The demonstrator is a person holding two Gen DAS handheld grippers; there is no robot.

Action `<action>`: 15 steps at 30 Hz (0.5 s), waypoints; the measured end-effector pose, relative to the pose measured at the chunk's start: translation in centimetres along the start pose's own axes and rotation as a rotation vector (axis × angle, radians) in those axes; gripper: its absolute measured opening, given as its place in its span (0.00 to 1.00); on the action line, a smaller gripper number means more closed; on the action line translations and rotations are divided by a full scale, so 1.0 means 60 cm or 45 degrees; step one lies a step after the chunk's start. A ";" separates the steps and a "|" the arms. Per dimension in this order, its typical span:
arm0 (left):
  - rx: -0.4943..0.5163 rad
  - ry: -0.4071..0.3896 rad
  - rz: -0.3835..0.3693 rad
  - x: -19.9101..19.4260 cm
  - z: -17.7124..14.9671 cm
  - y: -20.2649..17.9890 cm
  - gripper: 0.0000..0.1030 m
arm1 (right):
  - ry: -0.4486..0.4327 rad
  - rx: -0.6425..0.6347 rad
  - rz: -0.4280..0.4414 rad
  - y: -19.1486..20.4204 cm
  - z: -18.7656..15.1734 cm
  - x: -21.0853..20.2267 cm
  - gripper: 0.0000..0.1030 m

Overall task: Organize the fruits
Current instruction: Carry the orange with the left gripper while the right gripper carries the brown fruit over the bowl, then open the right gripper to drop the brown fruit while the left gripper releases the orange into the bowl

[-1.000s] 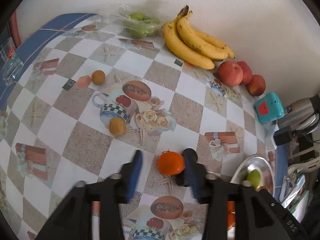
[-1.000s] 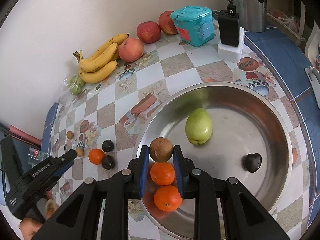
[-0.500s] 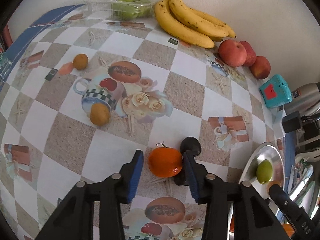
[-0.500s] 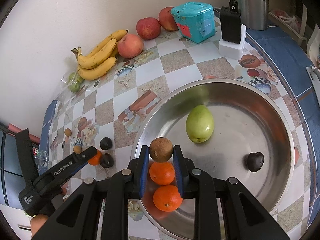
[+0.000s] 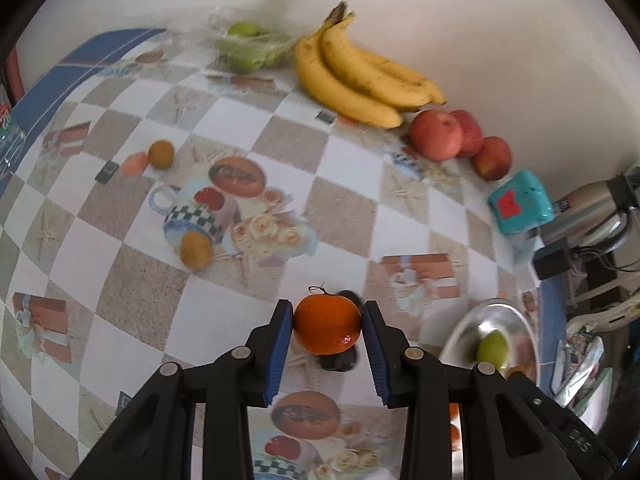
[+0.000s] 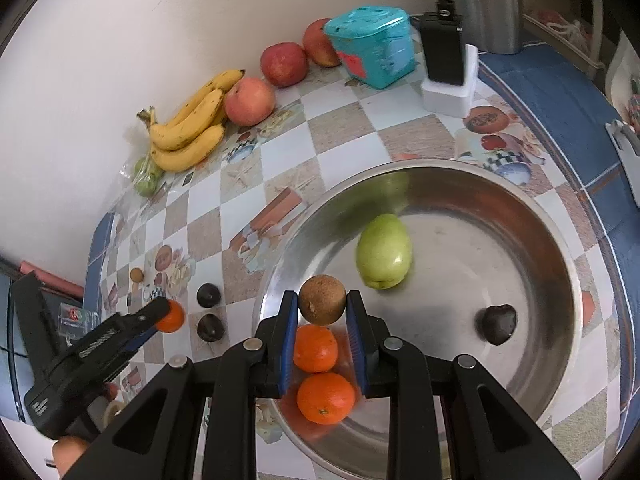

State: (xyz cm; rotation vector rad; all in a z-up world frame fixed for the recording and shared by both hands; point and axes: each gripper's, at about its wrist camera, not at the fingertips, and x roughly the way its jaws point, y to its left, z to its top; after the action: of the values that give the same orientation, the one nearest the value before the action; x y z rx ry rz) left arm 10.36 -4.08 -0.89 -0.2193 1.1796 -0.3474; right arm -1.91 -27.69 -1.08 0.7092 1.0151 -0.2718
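Your checkered bench (image 5: 348, 208) runs along a pale wall. Your left gripper (image 5: 327, 330), whose fingers hung apart half a second ago, has now closed them onto the orange (image 5: 327, 329) at the near left. Your right gripper (image 6: 322, 306) still clamps the brown fruit (image 6: 322, 299) over the steel bowl (image 6: 532, 216).

Open desk (image 5: 352, 204) between small brown fruits (image 5: 195, 249) and apples (image 5: 436, 136), dark fruits (image 6: 209, 295) crowd left hand-held gripper (image 5: 326, 330), bowl (image 6: 560, 248) centre free
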 end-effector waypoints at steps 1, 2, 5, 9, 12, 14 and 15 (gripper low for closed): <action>0.012 -0.006 -0.010 -0.004 -0.001 -0.007 0.37 | -0.003 0.012 -0.007 -0.006 0.001 -0.002 0.24; 0.028 -0.012 -0.022 -0.009 -0.002 -0.017 0.37 | -0.007 0.025 -0.015 -0.011 0.002 -0.004 0.24; 0.090 -0.018 -0.056 -0.019 -0.009 -0.051 0.37 | -0.013 0.053 -0.032 -0.028 0.005 -0.010 0.24; 0.185 0.004 -0.096 -0.016 -0.024 -0.102 0.37 | -0.034 0.083 -0.115 -0.057 0.011 -0.018 0.24; 0.265 0.033 -0.107 -0.004 -0.039 -0.145 0.37 | -0.037 0.130 -0.142 -0.083 0.014 -0.020 0.25; 0.326 0.047 -0.109 0.006 -0.048 -0.175 0.37 | -0.041 0.144 -0.188 -0.096 0.014 -0.021 0.25; 0.352 0.051 -0.111 0.011 -0.052 -0.185 0.37 | -0.042 0.147 -0.201 -0.100 0.014 -0.021 0.25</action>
State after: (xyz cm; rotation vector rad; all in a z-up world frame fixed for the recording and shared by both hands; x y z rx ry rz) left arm 6.03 -14.54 1.25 -0.0225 1.1498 -0.5883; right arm -5.12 -32.88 -2.20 0.7270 1.0312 -0.4814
